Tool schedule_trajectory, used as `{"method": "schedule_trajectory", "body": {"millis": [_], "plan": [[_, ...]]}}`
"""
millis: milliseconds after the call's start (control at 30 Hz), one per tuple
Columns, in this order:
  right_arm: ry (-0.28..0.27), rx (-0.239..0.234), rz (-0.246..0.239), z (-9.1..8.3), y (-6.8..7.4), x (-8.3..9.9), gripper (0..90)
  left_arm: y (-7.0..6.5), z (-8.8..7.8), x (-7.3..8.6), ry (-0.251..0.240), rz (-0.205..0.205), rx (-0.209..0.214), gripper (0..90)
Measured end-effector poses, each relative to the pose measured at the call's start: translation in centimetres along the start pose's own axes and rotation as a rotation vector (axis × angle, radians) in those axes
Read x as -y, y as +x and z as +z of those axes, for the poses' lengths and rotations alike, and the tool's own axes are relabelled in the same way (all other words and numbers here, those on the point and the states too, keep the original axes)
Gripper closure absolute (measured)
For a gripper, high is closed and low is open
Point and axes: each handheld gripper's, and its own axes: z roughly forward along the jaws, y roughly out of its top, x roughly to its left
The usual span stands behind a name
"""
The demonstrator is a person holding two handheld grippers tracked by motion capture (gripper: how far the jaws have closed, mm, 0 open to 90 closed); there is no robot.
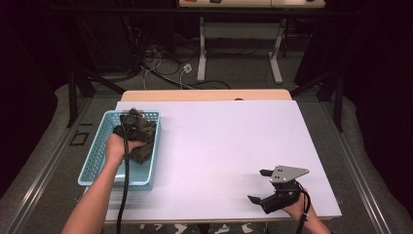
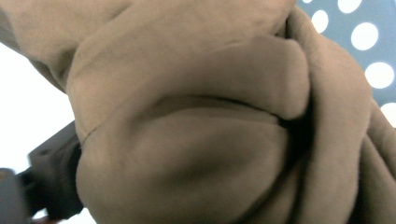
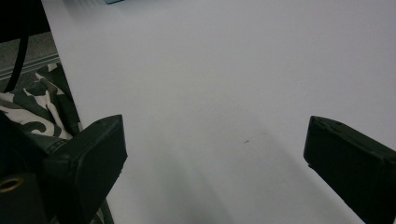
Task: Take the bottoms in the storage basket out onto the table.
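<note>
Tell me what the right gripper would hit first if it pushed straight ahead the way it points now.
Probably nothing: the right gripper, fingers open, points leftward across the bare white table. The blue basket lies farther left, perhaps off that line.

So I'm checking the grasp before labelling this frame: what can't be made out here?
- Left gripper pads, high view: buried in the brown cloth inside the blue basket; contact unclear.
- Left gripper view: the cloth sits against the lens, blurred, so what kind of item it is stays unclear.
- Basket floor, high view: covered by the cloth and the hand.
- Right gripper rests open.
</note>
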Motion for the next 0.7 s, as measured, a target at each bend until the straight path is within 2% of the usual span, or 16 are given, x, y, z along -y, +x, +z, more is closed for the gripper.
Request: {"method": "schedule_trajectory", "body": {"millis": [100,233,400,567,700], "plan": [[0.001,0.000,-0.001,0.0,0.0,0.0,5.8,-0.1,-0.2,0.1,0.002,0.023,-0.002,15.0],[-0.003,-0.002,-0.007,0.0,0.0,0.0,5.8,0.1,-0.3,0.3,-0.001,0.040,0.016,23.7],[-0.004,0.001,-0.008,0.0,0.1,-0.1,5.8,0.3,-0.6,0.5,-0.013,0.050,0.035,26.6],[-0.005,0.002,-0.008,-0.1,0.0,0.0,5.8,0.6,-0.7,0.9,-0.047,0.090,0.055,26.5],[-0.002,0.003,-0.006,-0.1,-0.1,0.0,5.8,1.1,-0.9,1.2,-0.062,0.095,0.083,26.7]]}}
